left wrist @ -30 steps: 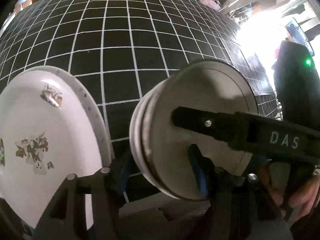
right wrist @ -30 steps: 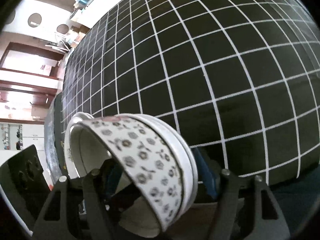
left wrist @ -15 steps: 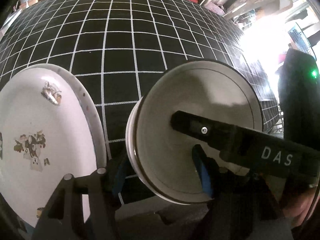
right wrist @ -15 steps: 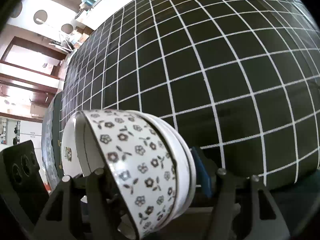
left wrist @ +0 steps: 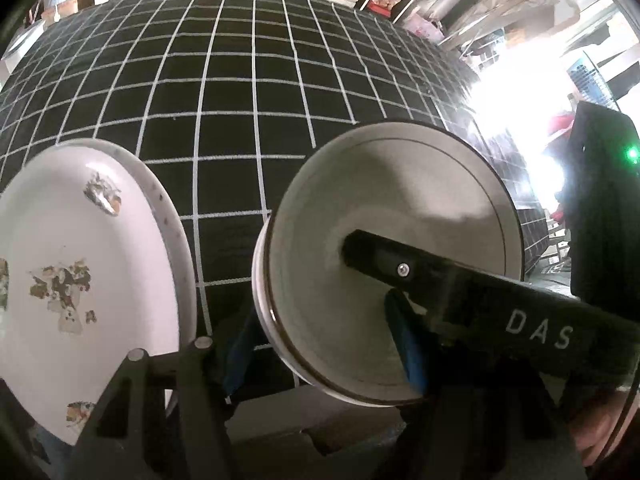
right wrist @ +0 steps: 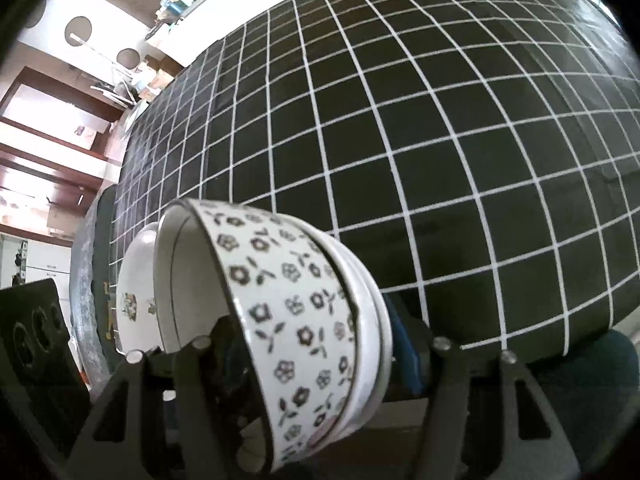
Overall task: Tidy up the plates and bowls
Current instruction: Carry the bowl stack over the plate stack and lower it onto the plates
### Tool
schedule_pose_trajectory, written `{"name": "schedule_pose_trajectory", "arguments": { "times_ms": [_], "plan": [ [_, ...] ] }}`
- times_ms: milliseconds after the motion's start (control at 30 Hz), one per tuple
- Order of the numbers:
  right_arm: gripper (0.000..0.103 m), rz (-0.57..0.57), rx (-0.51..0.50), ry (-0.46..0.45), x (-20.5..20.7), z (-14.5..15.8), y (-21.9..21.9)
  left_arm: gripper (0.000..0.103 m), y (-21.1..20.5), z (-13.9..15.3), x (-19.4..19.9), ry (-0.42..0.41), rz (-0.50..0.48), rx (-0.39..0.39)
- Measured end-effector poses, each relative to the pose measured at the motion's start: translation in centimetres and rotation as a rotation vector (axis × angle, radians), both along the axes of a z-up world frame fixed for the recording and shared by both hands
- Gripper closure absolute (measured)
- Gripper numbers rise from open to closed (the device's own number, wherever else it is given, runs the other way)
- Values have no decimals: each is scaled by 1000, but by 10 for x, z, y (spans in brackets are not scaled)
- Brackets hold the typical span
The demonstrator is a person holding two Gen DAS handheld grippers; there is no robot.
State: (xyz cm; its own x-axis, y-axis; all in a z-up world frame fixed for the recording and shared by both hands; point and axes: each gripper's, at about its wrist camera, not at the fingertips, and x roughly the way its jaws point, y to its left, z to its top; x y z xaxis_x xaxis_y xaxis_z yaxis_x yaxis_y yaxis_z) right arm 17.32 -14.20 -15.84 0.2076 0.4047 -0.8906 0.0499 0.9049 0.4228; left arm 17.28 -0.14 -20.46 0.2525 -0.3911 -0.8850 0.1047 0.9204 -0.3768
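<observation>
Both tools are working on the same nested bowls [left wrist: 384, 264], held on edge above the black gridded surface [left wrist: 240, 80], apparently to steady them for carrying to wherever they belong. In the left wrist view the left tool [left wrist: 320, 344] is clamped on the rim at lower centre, blue pads either side. The right tool [right wrist: 316, 348] pinches the flower-patterned wall at lower centre of its own view. A white plate [left wrist: 80, 280] with floral decals stands at lower left, cut off by the frame; what props it up I cannot tell. How many bowls are nested is unclear. Glare at upper right hides the room beyond.
</observation>
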Motion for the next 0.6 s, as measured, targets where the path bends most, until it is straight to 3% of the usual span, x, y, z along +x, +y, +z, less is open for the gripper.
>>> {"name": "schedule_pose_trajectory", "arguments": {
  "times_ms": [233, 367, 600],
  "plan": [
    [38, 63, -13, -60, 9, 39, 34, 43, 29, 48, 1, -74, 55, -5],
    [38, 121, -2, -78, 21, 53, 69, 43, 66, 68, 4, -98, 112, 8],
    [39, 236, -15, -80, 36, 45, 147, 43, 130, 65, 2, -85, 212, 12]
  ]
}}
